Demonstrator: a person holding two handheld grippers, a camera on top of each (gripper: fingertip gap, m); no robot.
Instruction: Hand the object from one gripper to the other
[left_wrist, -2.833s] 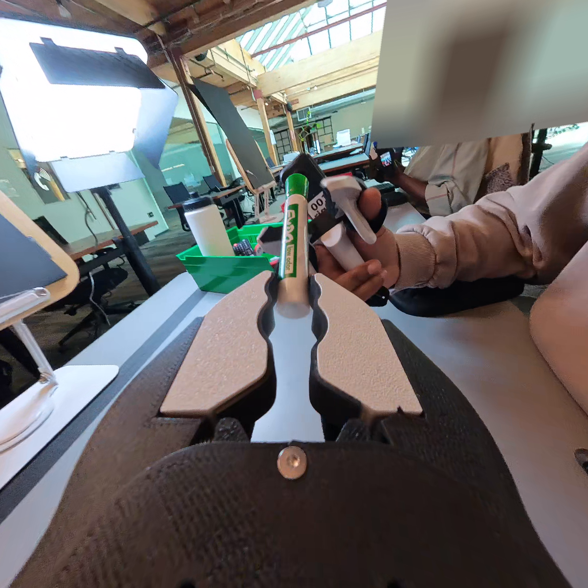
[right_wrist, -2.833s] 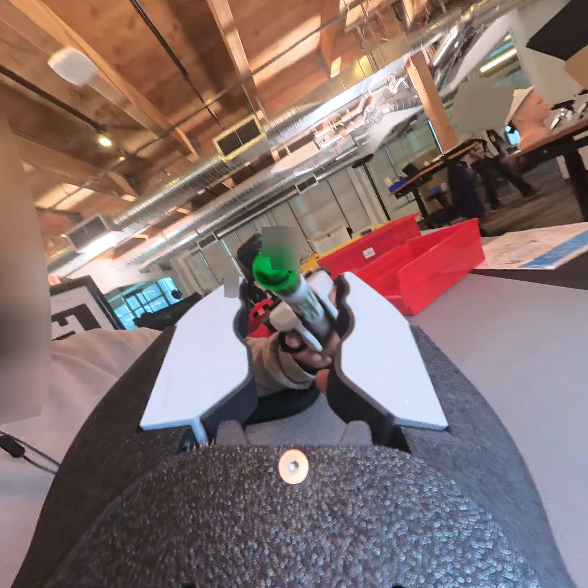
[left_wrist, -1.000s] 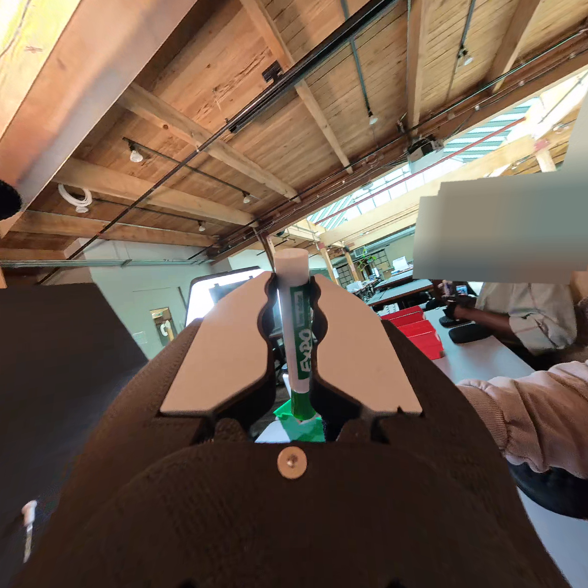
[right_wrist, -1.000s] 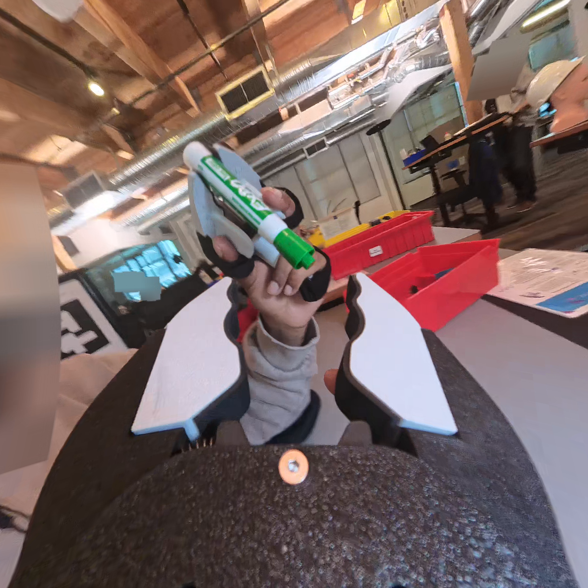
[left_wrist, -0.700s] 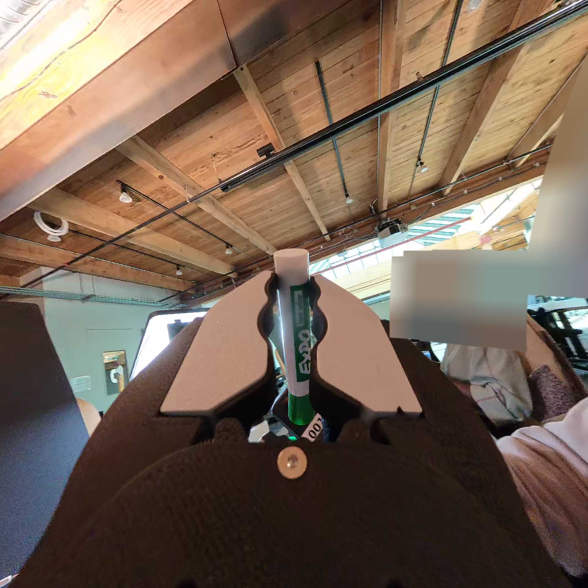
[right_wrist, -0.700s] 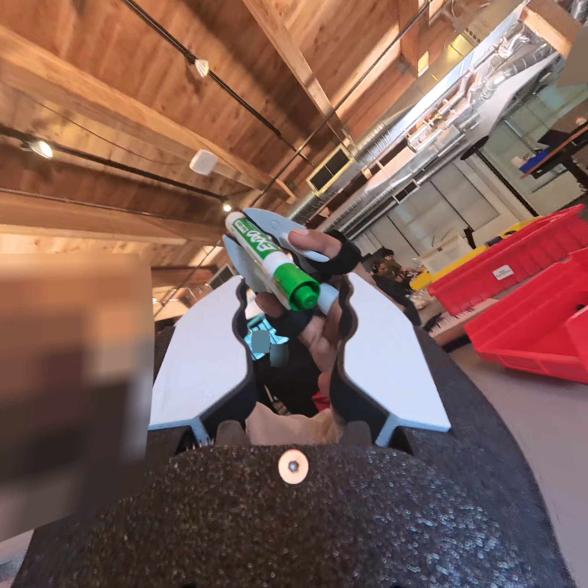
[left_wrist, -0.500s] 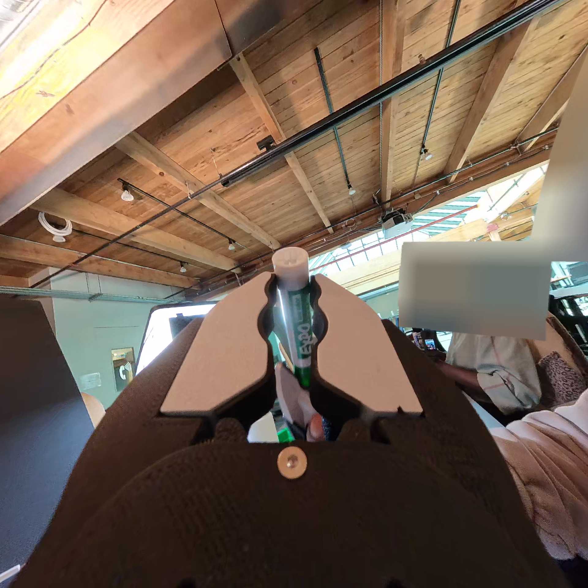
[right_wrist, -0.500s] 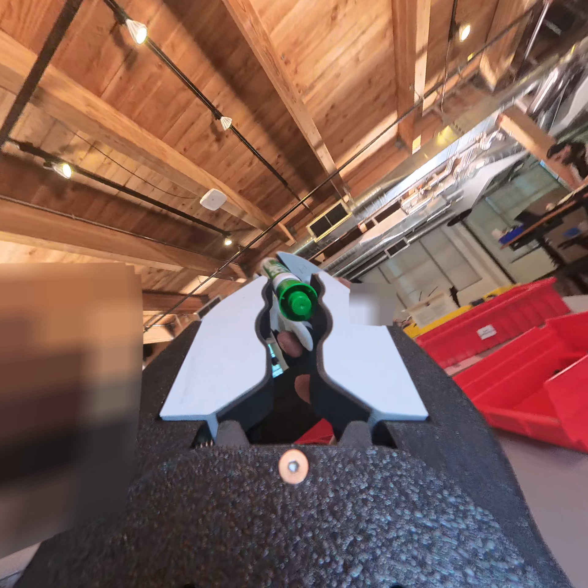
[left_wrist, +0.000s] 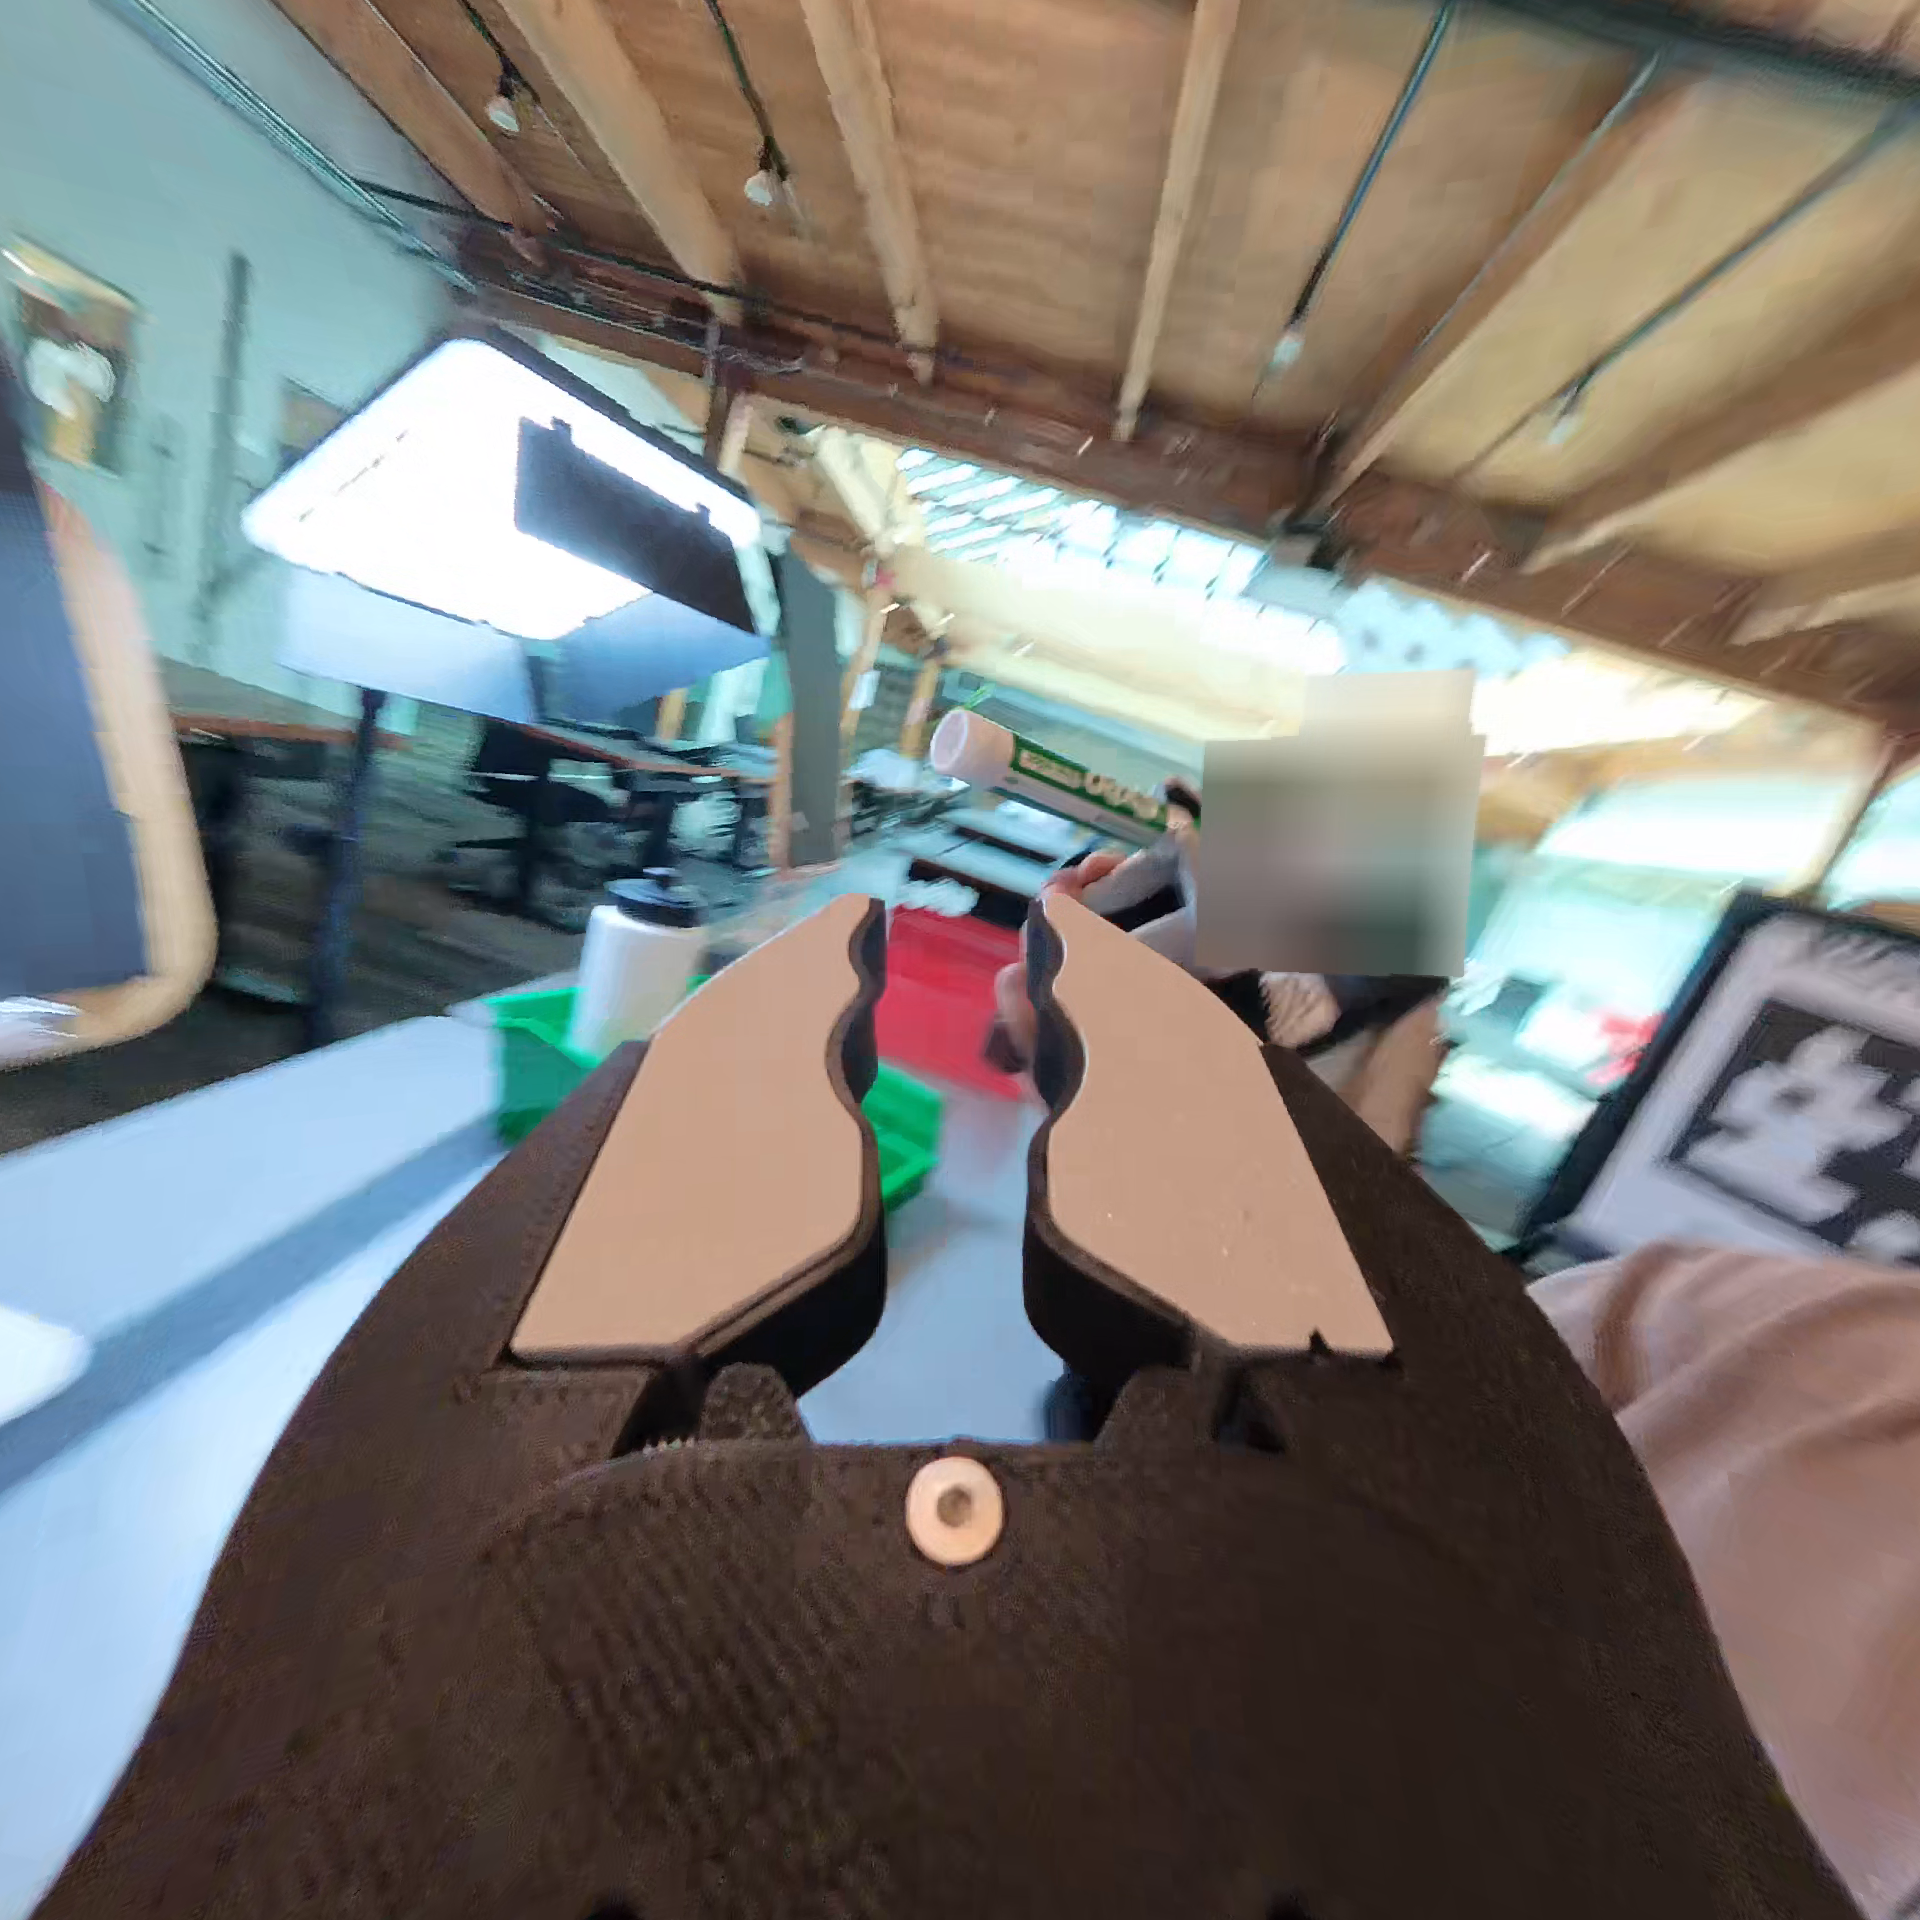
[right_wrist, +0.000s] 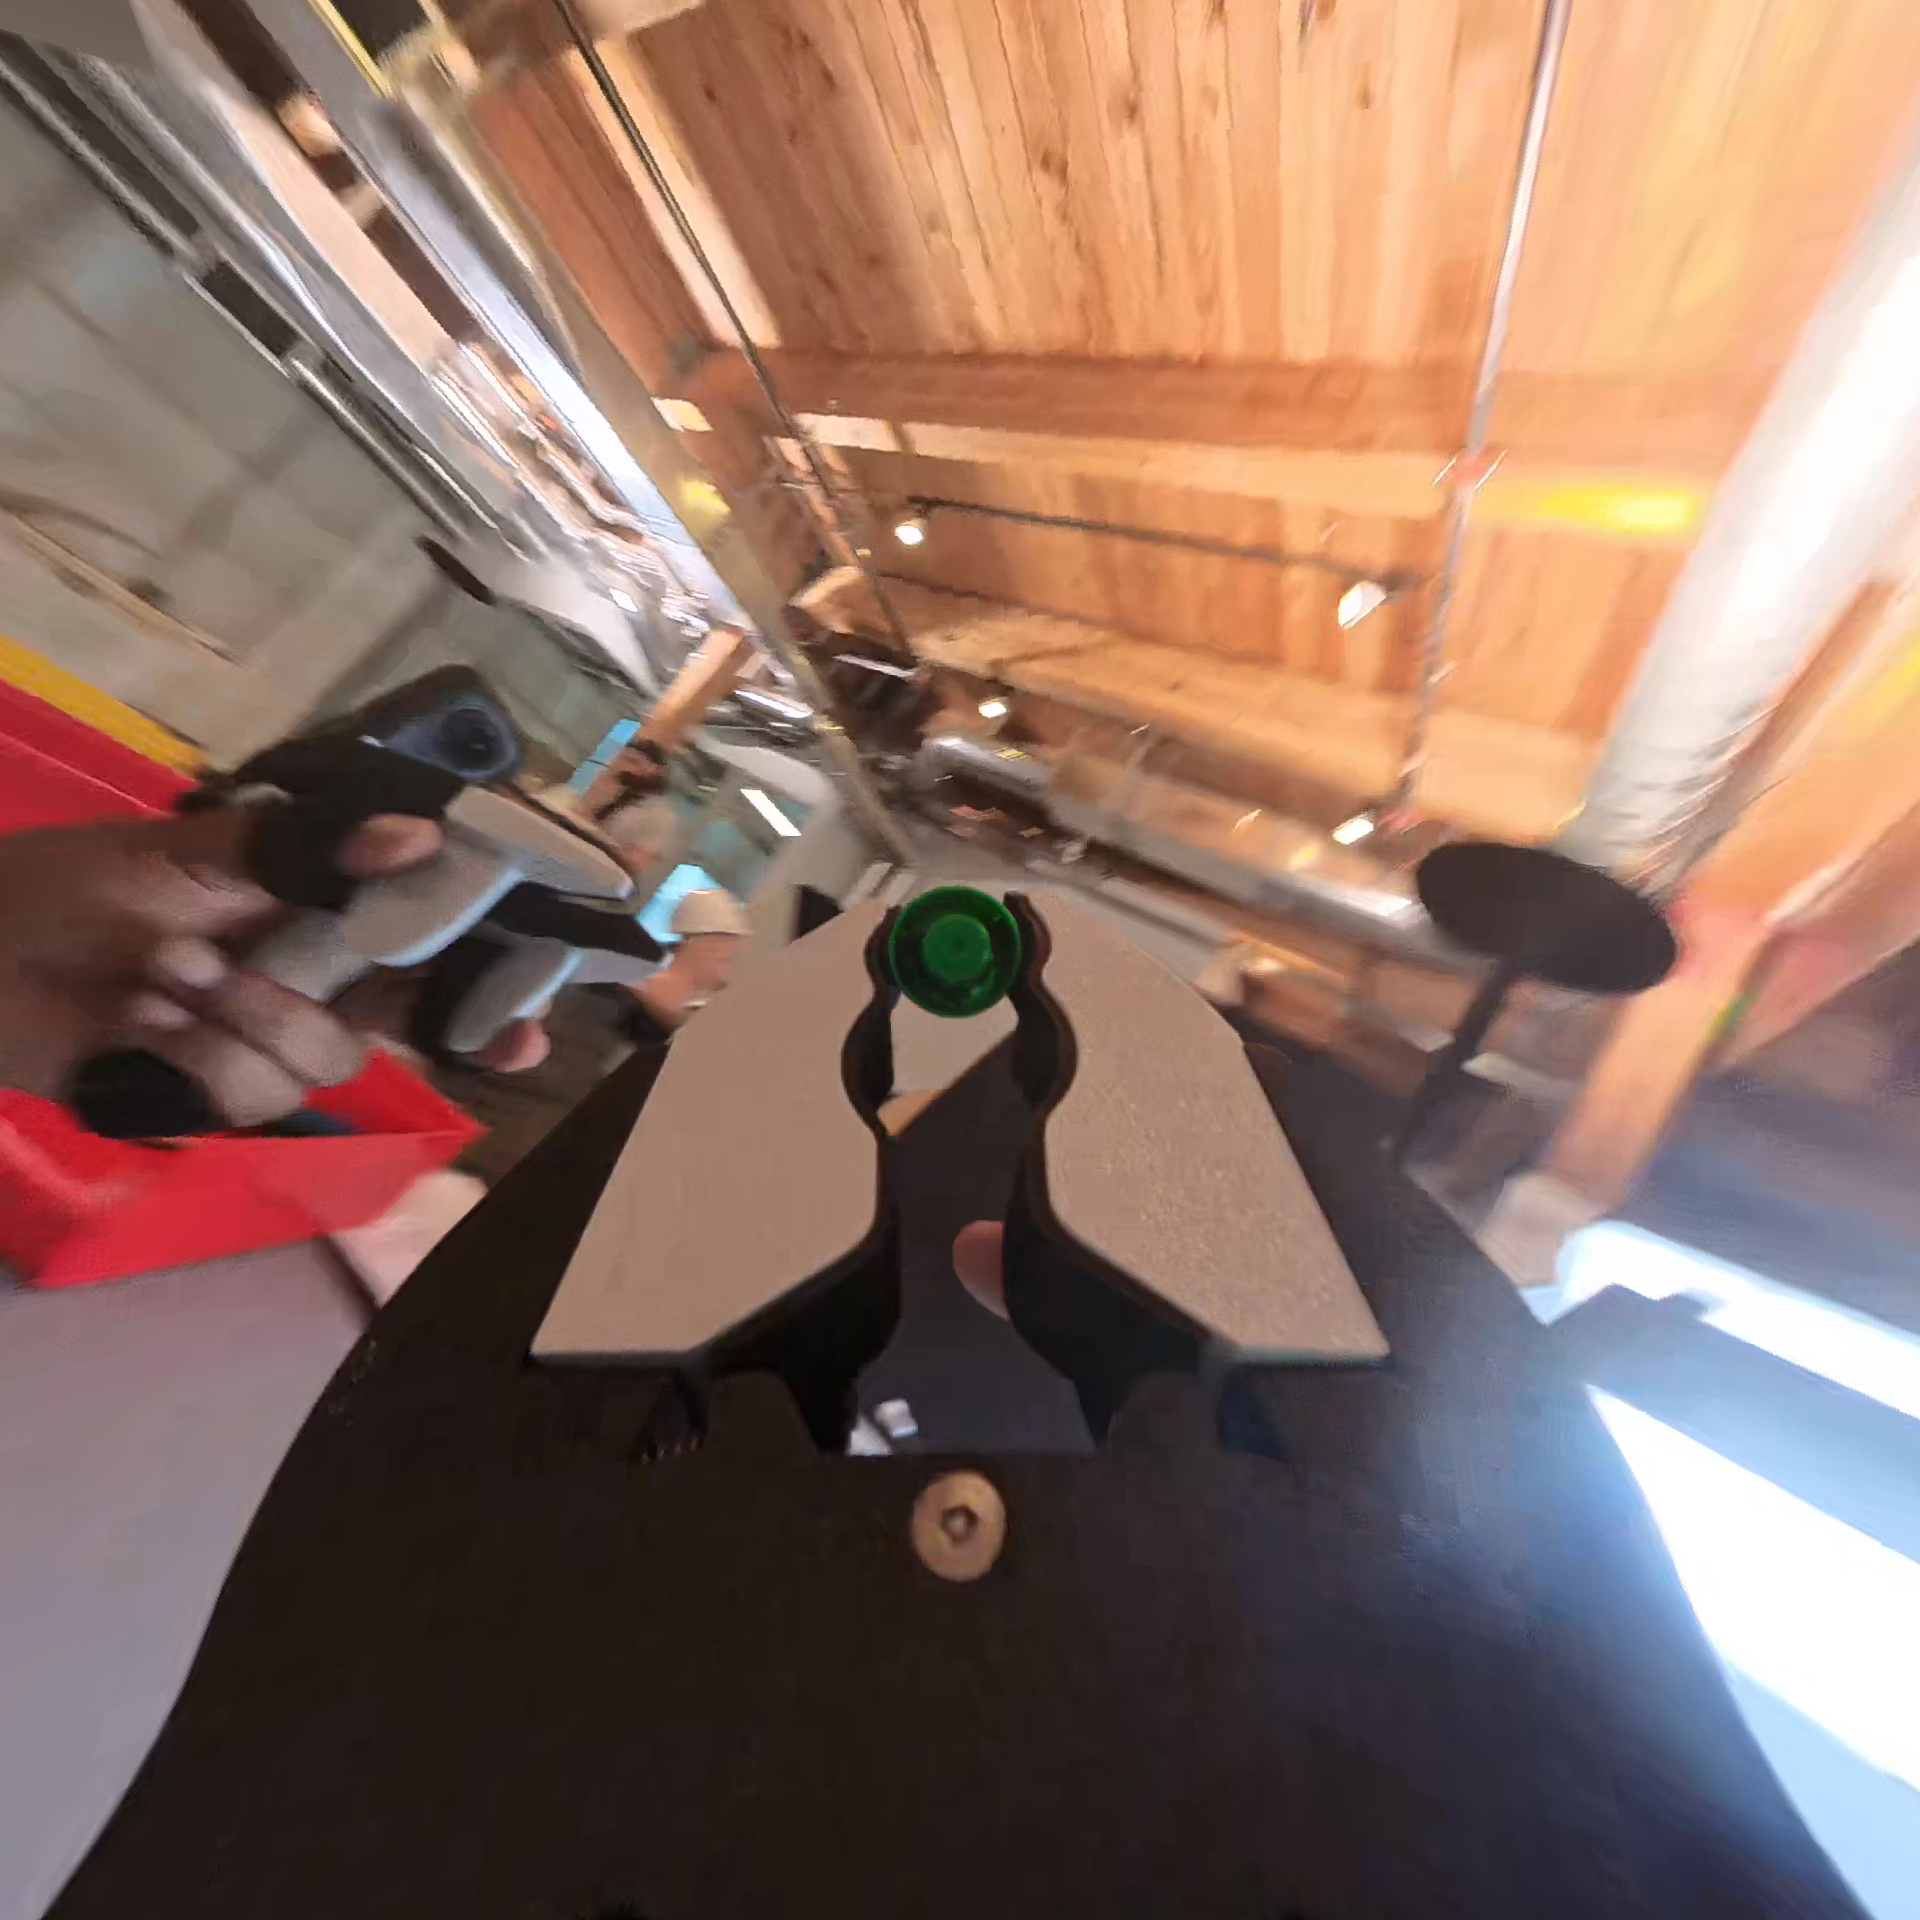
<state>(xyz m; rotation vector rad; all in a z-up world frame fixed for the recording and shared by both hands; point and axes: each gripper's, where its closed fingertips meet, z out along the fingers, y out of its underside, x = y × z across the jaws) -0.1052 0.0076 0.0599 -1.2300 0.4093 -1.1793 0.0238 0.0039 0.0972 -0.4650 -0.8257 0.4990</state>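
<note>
The green-and-white marker (right_wrist: 956, 951) is pinched between my right gripper's (right_wrist: 956, 935) fingertips, its green cap end facing the camera. In the left wrist view the marker (left_wrist: 1049, 769) shows farther off, lying level in the air, its white end pointing left, above a hand (left_wrist: 1086, 878). My left gripper (left_wrist: 956, 914) is open and empty, with a clear gap between its fingers. In the right wrist view the left gripper (right_wrist: 639, 914) shows at the left, held in a hand, apart from the marker.
A grey table (left_wrist: 208, 1195) lies below. On it stand a green bin (left_wrist: 540, 1049), a white bottle (left_wrist: 634, 966) and red bins (right_wrist: 208, 1174). A bright light panel (left_wrist: 468, 520) stands at the left, and a black-and-white sign (left_wrist: 1766, 1091) at the right. The tips of one gripper are about 15 cm away from the tips of the other.
The marker has passed from my left gripper to my right. The left gripper opened, let go and pulled away downward. The right gripper closed on the marker and swung it aside.
</note>
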